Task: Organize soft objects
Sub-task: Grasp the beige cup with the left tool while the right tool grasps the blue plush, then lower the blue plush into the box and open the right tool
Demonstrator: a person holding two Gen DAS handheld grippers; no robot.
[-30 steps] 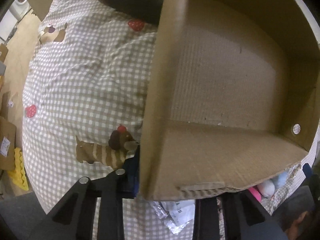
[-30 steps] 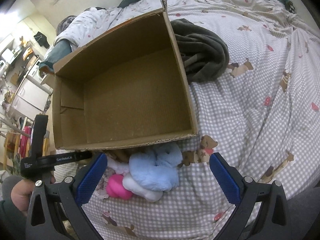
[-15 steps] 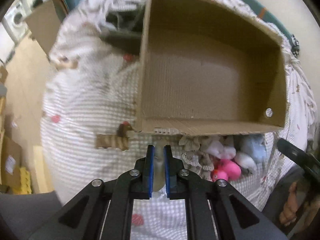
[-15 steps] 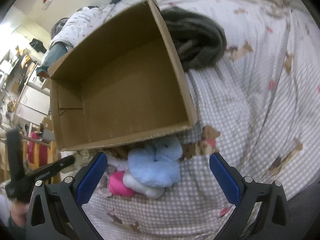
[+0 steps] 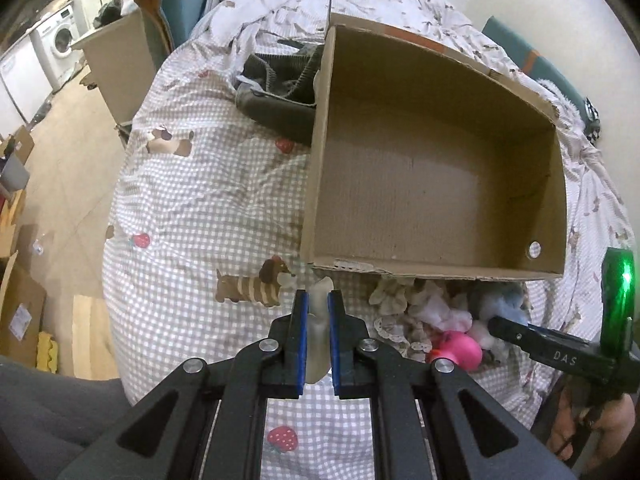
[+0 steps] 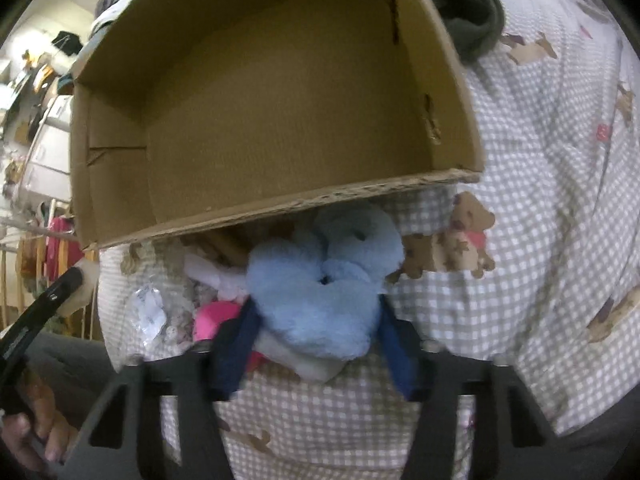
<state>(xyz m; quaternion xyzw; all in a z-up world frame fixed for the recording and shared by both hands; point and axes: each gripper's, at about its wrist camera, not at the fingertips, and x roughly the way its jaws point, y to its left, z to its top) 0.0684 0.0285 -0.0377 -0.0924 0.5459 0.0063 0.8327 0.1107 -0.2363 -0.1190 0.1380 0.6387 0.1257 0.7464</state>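
An empty cardboard box (image 5: 436, 176) lies on a checked bedspread (image 5: 192, 208); it also shows in the right wrist view (image 6: 280, 92). In front of it lies a pile of soft toys: a pink one (image 5: 460, 350), white lacy ones (image 5: 404, 308) and a light blue plush (image 6: 324, 292). My left gripper (image 5: 318, 340) is shut on a pale soft piece (image 5: 318, 320), just in front of the box's near left corner. My right gripper (image 6: 316, 340) has its fingers on both sides of the blue plush, closing on it.
A dark grey garment (image 5: 276, 92) lies behind the box's left side. A crumpled wrapper (image 6: 148, 312) lies left of the toys. Off the bed to the left are floor, cardboard boxes (image 5: 20, 308) and a washing machine (image 5: 60, 44).
My left gripper has pulled back from the box with the pale piece in it. My right gripper has moved down and forward onto the blue plush and narrowed around it.
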